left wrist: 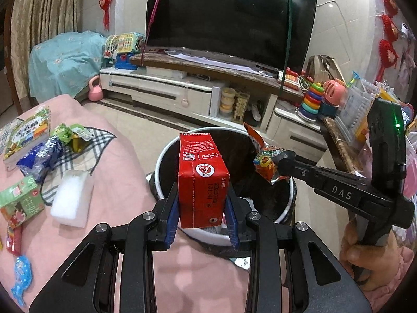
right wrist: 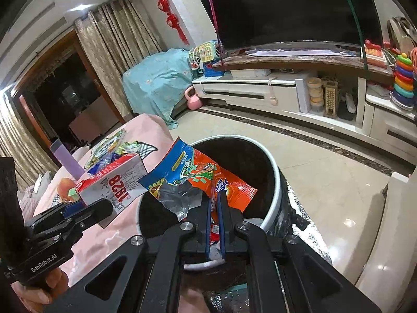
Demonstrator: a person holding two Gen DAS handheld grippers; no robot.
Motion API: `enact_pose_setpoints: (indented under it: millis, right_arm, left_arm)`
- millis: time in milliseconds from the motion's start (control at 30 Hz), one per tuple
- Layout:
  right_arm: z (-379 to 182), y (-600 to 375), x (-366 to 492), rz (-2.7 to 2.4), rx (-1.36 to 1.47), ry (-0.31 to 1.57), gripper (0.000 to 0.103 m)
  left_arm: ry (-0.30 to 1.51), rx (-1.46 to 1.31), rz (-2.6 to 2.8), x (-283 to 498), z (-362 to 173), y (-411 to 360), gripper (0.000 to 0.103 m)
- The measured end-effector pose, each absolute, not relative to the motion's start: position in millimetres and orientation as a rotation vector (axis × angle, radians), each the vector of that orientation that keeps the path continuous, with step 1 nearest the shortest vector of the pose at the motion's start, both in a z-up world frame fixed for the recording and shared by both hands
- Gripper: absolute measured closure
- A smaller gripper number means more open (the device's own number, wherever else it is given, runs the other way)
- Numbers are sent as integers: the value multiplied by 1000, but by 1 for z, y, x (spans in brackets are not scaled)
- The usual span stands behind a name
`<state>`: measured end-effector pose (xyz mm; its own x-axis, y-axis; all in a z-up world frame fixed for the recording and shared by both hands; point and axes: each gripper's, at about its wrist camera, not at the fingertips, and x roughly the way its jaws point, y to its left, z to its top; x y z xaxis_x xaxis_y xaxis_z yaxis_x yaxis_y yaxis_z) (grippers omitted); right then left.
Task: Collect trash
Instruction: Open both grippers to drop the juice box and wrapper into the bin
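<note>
My left gripper (left wrist: 202,198) is shut on a red drink carton (left wrist: 200,177) and holds it over the near rim of a white-rimmed round trash bin (left wrist: 166,154) with a black liner. My right gripper (right wrist: 214,200) is shut on an orange and blue snack wrapper (right wrist: 198,174) held above the same bin (right wrist: 276,185). In the left wrist view the right gripper (left wrist: 282,165) comes in from the right with the wrapper (left wrist: 265,160). In the right wrist view the left gripper (right wrist: 88,208) holds the carton (right wrist: 114,182) at the left.
A pink-covered table (left wrist: 117,182) at the left carries a white foam block (left wrist: 73,198), a green carton (left wrist: 18,203), blue and green wrappers (left wrist: 41,156), a checked cloth and a book. A TV stand (left wrist: 182,88) with toys stands across the tiled floor.
</note>
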<state>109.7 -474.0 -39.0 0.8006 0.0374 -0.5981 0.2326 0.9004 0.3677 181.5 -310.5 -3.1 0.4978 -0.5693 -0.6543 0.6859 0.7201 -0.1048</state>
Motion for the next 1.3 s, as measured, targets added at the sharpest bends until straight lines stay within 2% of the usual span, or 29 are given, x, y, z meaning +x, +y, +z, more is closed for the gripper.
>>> enact_pose_setpoints:
  millis: [433, 533, 567, 633, 667, 700, 767, 833, 867, 900, 933, 967, 1000, 1300]
  right_arm:
    - [-50, -480, 124, -123, 410, 702, 98]
    - [-50, -478, 128, -127, 398, 716, 93]
    - [-50, -479, 129, -135, 397, 719, 92]
    - [-49, -481, 130, -141, 407, 718, 88]
    - [-48, -481, 129, -144, 410, 714, 85]
    - [-48, -482, 128, -148, 410, 711, 80]
    - [-47, -482, 126, -148, 416, 704, 75]
    - [-44, -481, 123, -146, 426, 691, 70]
    - [-43, -480, 121, -143, 431, 683, 60]
    - [-41, -478, 119, -140, 436, 675, 45]
    - [-40, -476, 117, -135, 445, 662, 37]
    - [-38, -473, 114, -129, 457, 644, 23]
    - [-37, -470, 112, -124, 466, 628, 13]
    - [-32, -414, 107, -58, 435, 603, 9]
  left_arm:
    - [769, 220, -768, 193, -19, -330, 73]
    - [783, 225, -769, 194, -21, -331, 72]
    - [784, 225, -769, 194, -21, -329, 70]
    - [779, 222, -763, 193, -19, -327, 58]
    - [774, 218, -757, 192, -19, -325, 48]
    - [765, 214, -751, 191, -18, -322, 45]
    - [756, 204, -736, 189, -16, -315, 42]
    - [759, 174, -717, 187, -17, -302, 35]
    - [760, 163, -710, 187, -18, -297, 30]
    - [761, 150, -693, 185, -19, -289, 27]
    - [765, 142, -669, 184, -22, -281, 24]
    - [769, 136, -656, 184, -23, -276, 23]
    - [775, 123, -640, 183, -25, -267, 23]
    - [798, -2, -496, 173, -33, -187, 21]
